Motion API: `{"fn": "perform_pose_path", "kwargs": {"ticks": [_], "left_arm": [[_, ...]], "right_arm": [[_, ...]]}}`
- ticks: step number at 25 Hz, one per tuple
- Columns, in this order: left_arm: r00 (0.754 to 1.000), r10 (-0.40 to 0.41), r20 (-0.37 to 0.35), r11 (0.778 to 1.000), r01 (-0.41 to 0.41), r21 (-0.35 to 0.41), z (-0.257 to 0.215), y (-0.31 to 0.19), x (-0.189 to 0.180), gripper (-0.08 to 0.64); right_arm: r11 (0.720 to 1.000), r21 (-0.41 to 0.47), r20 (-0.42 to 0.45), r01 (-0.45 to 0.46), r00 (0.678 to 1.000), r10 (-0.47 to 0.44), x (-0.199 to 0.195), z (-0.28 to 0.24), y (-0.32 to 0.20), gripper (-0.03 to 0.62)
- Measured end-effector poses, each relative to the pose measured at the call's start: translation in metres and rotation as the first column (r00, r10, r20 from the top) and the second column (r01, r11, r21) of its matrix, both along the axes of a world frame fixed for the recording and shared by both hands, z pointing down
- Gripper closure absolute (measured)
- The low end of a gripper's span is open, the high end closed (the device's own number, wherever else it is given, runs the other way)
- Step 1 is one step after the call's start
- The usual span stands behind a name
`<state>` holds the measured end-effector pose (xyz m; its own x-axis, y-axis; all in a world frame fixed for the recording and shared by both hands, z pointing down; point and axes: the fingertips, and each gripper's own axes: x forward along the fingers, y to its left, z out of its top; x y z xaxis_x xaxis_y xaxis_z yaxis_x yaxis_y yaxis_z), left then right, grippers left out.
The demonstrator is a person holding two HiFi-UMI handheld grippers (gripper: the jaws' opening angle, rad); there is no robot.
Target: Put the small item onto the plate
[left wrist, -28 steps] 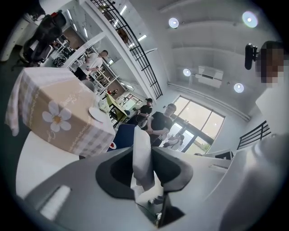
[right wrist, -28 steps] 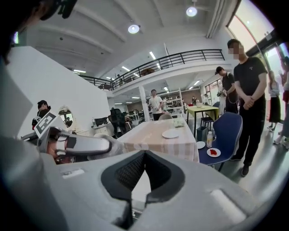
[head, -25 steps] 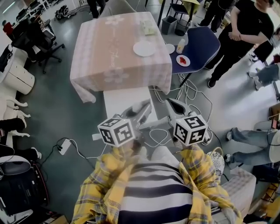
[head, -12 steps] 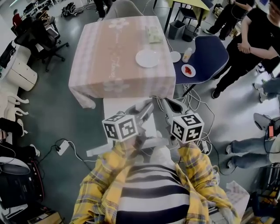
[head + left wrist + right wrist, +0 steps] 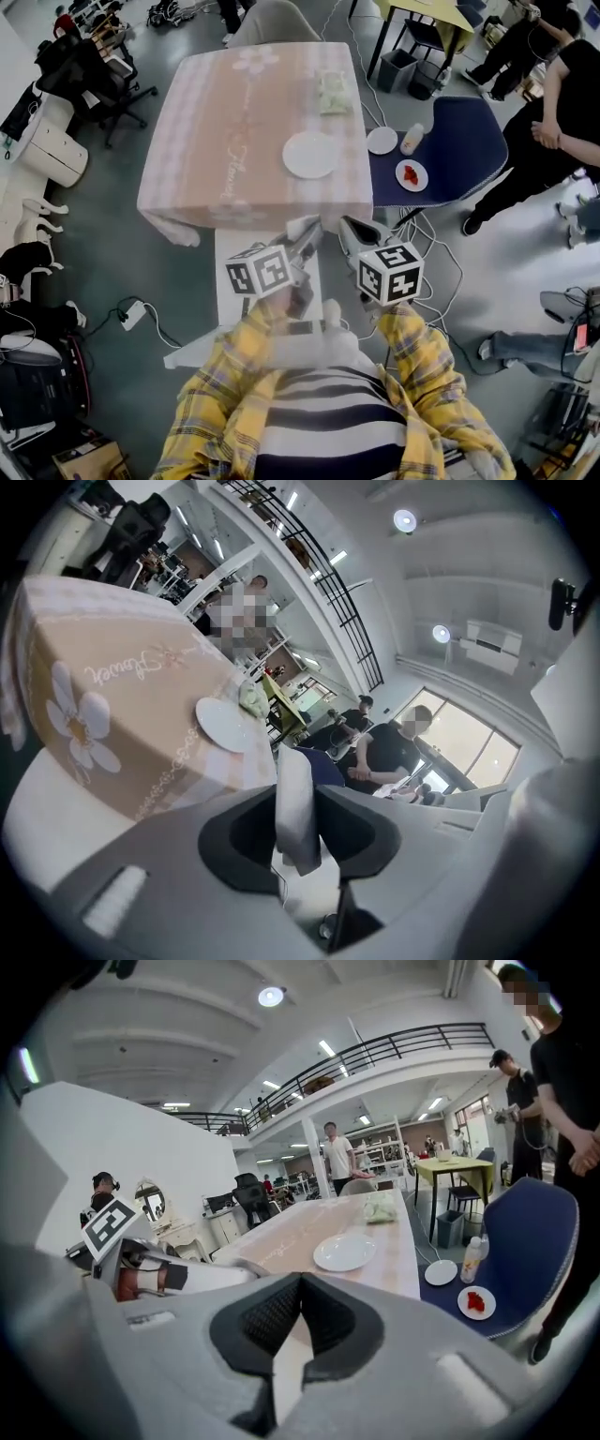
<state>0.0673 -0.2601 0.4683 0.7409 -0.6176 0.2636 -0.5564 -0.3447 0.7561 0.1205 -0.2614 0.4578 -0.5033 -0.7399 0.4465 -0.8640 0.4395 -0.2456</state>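
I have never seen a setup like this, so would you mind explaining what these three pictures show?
A person holds a gripper in each hand; there is no robot. One picture looks down from a head camera; the other two look along each gripper's fingers. The left gripper pinches a white strip; the right gripper is shut and empty. Ahead stands a table with a white plate and a pale green packet.

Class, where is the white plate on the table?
In the head view the white plate lies on the right half of the pink tablecloth, nearer the person than the pale green bundle and left of the blue chair.
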Motion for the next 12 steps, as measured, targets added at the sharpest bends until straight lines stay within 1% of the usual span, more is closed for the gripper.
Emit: {"fn": "perform_pose_path", "kwargs": {"ticks": [5,8,12], "left_arm": [[0.999,-0.038,0.002,0.999,0.038,-0.036,0.011,-0.038,0.012,0.459],[0.998,-0.060,-0.022,0.996,0.059,-0.069,0.017,-0.057,0.017,0.459],[0.994,-0.103,-0.043,0.990,0.098,-0.100,0.026,-0.086,0.013,0.459]], "right_arm": [[0.999,-0.032,0.023,0.036,0.999,-0.035,0.008,0.012,-0.031,0.594],[0.997,-0.052,0.035,0.057,0.998,-0.055,0.012,0.022,-0.046,0.594],[0.994,-0.063,0.031,0.089,0.996,-0.087,0.014,0.036,-0.069,0.594]]}}
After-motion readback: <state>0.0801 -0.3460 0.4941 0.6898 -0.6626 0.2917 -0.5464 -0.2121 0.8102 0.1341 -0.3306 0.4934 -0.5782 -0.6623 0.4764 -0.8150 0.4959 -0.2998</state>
